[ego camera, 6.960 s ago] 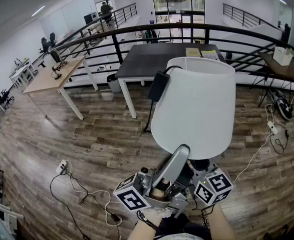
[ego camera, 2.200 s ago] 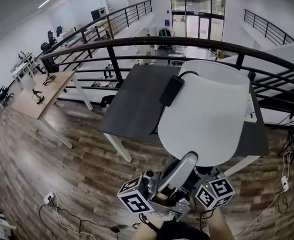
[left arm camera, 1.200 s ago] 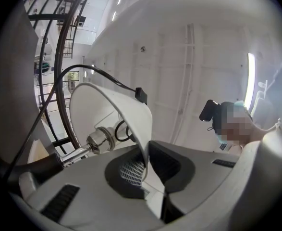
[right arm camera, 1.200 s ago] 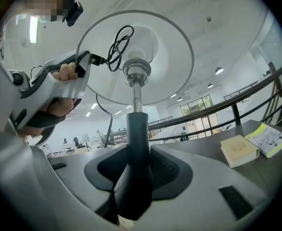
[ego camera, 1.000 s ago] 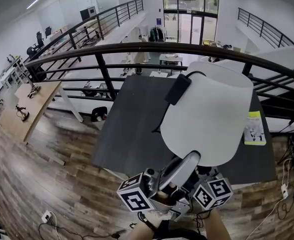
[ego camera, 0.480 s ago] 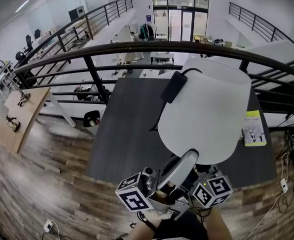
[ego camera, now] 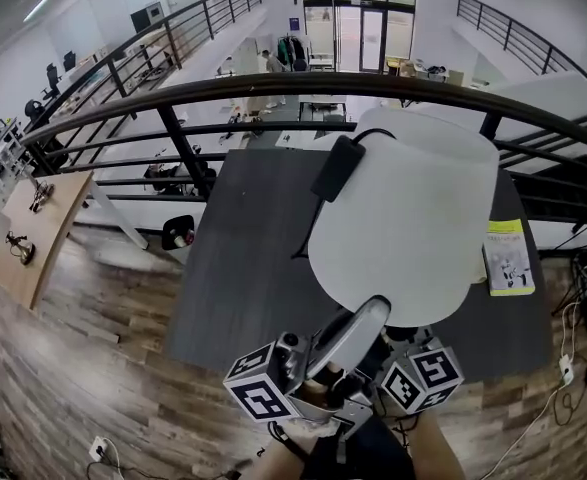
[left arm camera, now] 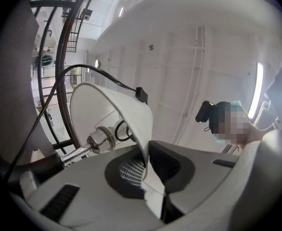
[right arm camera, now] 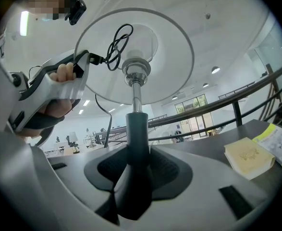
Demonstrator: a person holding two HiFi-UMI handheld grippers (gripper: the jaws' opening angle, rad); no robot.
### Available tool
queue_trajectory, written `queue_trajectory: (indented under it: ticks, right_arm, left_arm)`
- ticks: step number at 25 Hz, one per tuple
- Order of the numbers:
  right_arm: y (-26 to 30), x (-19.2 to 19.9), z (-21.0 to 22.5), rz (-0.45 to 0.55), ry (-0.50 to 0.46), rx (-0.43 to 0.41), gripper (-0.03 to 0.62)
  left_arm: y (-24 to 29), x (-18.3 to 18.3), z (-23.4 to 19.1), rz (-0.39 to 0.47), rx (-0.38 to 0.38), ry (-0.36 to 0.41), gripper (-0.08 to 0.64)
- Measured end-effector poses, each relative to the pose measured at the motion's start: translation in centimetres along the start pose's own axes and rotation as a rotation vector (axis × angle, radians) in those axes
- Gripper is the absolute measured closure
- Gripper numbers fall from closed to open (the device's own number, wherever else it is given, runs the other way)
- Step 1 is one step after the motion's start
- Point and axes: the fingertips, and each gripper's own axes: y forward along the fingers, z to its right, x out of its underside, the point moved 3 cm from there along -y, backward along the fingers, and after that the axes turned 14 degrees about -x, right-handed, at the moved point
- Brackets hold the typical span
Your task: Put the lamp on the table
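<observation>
The carry is at its end, I judge: the lamp hangs in the air above the near part of the dark table, not yet set down; the left gripper pinches the lower rim of the white shade, and the right gripper is clamped on the dark stem. The next move calls for lowering the base level onto bare tabletop, well apart from the booklet, before either grip lets go. No container stands on the table; the only hollow thing is the shade, with a loop of black cord tucked inside it.
</observation>
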Motion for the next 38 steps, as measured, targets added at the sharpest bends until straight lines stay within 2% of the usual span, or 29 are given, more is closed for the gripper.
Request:
queue_trajectory:
  ticks: [18, 28, 38]
  right_arm:
    - [5.3, -1.2, 10.0, -0.037, 0.046, -0.063, 0.420]
    - [7.1, -0.6, 14.9, -0.056, 0.069, -0.057, 0.420]
    - [8.4, 1.0, 18.0, -0.070, 0.092, -0.036, 0.420]
  left_arm:
    - [8.2, -1.9, -8.2, 0.038, -0.079, 0.023, 0.520]
    - [11.4, -1.9, -12.6, 0.025, -0.104, 0.009, 0.520]
    - [12.6, -1.7, -16.4, 0.014, -0.126, -0.006, 0.518]
